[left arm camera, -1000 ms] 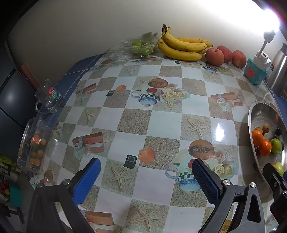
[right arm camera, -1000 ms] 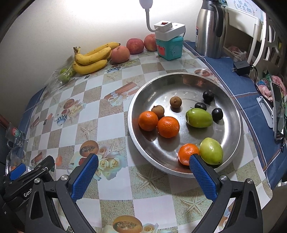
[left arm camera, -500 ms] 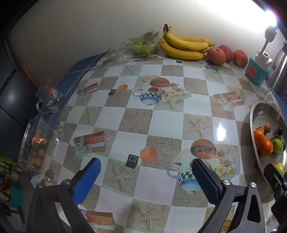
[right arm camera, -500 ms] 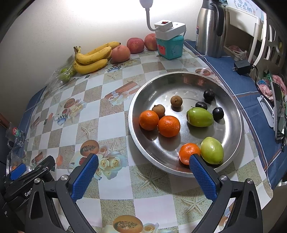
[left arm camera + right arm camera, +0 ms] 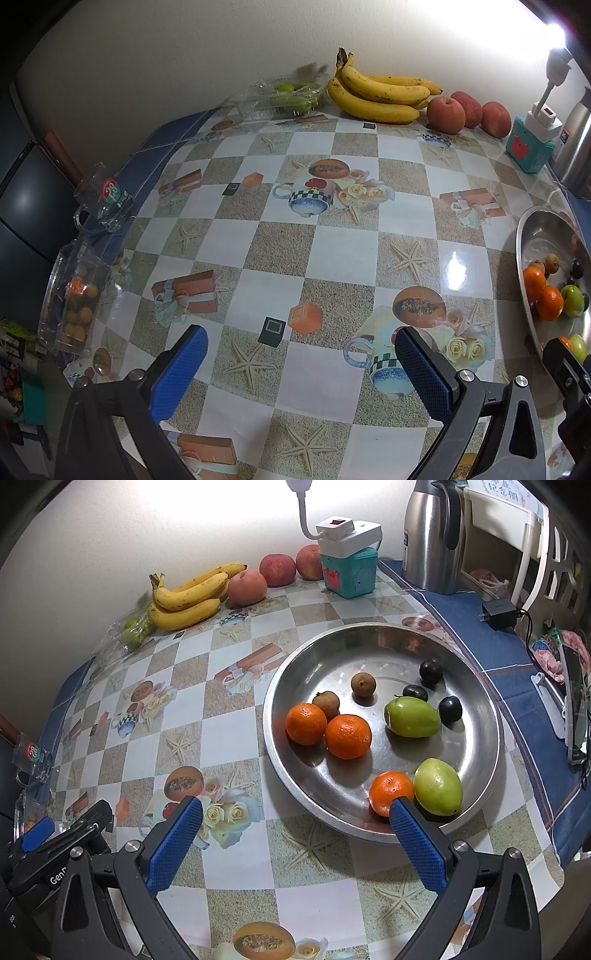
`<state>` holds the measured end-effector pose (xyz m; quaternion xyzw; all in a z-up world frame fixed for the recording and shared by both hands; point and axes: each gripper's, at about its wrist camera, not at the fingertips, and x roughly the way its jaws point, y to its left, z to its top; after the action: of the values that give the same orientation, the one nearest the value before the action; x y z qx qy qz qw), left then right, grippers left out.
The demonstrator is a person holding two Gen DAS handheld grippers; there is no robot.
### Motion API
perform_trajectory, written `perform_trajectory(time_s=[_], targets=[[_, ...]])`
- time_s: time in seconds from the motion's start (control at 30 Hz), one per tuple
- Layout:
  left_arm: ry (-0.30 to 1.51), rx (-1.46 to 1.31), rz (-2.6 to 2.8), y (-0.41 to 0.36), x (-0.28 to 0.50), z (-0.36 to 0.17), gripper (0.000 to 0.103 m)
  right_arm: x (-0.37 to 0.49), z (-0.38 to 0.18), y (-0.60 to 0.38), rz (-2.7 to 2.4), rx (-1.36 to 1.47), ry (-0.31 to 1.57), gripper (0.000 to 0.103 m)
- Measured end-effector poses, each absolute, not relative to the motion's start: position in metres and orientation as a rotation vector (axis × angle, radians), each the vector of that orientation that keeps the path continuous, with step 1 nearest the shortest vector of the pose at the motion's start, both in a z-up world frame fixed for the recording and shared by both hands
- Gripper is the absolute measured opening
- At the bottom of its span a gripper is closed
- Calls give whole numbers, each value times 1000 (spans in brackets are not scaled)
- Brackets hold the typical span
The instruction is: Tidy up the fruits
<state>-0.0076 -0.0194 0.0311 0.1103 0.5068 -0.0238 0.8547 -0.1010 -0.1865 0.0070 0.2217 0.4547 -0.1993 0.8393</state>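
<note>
A round steel tray (image 5: 480,686) on the checked tablecloth holds three oranges (image 5: 348,736), two green fruits (image 5: 412,717), two small brown fruits (image 5: 363,684) and three dark plums (image 5: 430,672). My right gripper (image 5: 295,838) hangs open just in front of the tray's near rim, holding nothing. My left gripper (image 5: 301,365) is open over the tablecloth, with the tray (image 5: 535,229) at its right. Bananas (image 5: 380,96) and three apples (image 5: 445,114) lie along the back wall.
A clear box of green fruit (image 5: 284,98) sits left of the bananas. At the table's left edge stand a glass mug (image 5: 105,199) and a clear box of small orange fruit (image 5: 74,295). A teal box with a lamp (image 5: 349,570), a steel kettle (image 5: 436,535) and a charger (image 5: 498,613) stand behind the tray.
Both grippers have drifted slightly; the left view has shifted a little so the tray sits further to the right. Both stay open and no fruit has moved.
</note>
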Motion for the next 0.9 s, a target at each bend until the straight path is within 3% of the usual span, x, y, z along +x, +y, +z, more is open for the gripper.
perform_trajectory(time_s=[0.9], targets=[[1078, 254, -59, -24, -6, 28, 103, -96, 0, -188, -406, 495, 996, 101]])
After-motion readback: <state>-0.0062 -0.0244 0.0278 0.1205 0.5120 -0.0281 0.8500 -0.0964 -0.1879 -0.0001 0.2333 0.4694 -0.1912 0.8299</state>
